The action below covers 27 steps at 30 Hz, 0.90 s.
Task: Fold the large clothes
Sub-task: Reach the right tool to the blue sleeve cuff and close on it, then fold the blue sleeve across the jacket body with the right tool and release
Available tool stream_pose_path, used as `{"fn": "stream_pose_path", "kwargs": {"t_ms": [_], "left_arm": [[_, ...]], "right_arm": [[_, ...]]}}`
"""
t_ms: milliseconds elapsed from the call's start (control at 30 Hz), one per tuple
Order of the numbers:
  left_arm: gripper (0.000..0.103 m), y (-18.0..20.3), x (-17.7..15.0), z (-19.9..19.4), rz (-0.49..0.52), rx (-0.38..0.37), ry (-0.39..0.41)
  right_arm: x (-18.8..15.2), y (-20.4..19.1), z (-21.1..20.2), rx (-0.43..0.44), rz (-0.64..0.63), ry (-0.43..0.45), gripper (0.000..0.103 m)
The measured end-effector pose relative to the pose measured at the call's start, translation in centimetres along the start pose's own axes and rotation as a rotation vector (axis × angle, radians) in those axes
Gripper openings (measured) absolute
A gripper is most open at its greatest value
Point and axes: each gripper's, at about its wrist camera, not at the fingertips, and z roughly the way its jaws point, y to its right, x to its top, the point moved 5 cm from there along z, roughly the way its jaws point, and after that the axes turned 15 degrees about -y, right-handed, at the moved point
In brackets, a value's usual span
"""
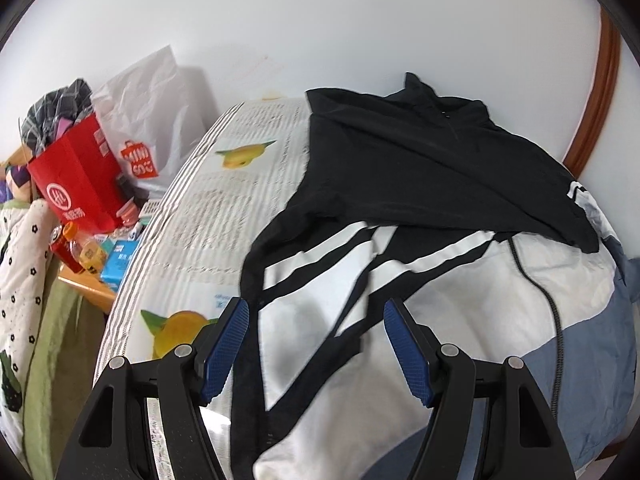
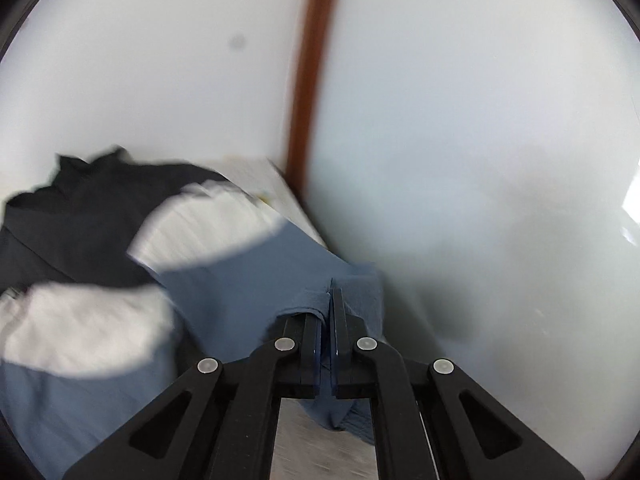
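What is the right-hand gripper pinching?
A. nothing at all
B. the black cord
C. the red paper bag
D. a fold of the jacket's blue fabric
D: in the right wrist view the right gripper has its jaws closed on bunched blue fabric of the jacket.

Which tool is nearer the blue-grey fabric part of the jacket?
Right. The right tool is shut on the blue-grey fabric, pinching a fold. The left tool hangs open above the jacket's white and black striped part, apart from the blue.
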Motion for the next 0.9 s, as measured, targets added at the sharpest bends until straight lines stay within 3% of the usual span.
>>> {"fn": "stream_pose_path", "kwargs": {"t_ms": [167,367,633,900], "left_arm": [[0.068,-1.6,-0.3,0.8,-0.028,-0.029,-0.009],[0.070,-3.7,-0.7,1.8,-0.050,-0.033,-0.014],[0.070,-5.1,-0.9,2.6,-0.076,-0.059,-0.020],[0.070,-6.2,-1.2,2.6,-0.098,-0.086,-0.012]], "right_arm": [[3.6,-8.5,-2.8,0.115,-0.090,0.072,0.003],[5.2,-19.7,-4.3,0.225,-0.235,0.110,0.003],[4.6,-33.3,-4.2,0.367,-0.404,0.088,0.003],[2.2,-40.3,-2.6,0.379,-0.505,0.041,0.003]]}}
